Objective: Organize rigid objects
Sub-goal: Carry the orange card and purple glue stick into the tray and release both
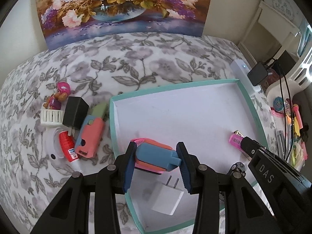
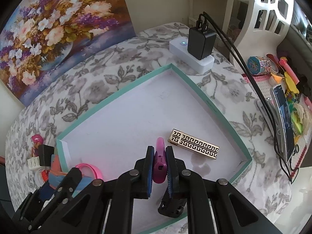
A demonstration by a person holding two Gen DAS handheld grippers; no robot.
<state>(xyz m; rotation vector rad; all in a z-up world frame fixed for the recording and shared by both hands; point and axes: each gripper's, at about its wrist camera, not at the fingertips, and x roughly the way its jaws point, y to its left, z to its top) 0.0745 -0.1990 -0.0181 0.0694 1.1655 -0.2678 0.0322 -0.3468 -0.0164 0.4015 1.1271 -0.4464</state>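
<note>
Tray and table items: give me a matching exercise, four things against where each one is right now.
Things:
1. white plug
2. gold patterned case
3. red tube
4. blue and coral toy

Places:
A. on the flowered cloth, outside the tray
B. clamped in the left gripper
C. lying on the tray floor under the left gripper
D. on the tray floor just past the right gripper

Pairs: 1-C, 2-D, 3-A, 4-B

floral painting (image 1: 120, 9) leans against the cream wall (image 1: 220, 9).
</note>
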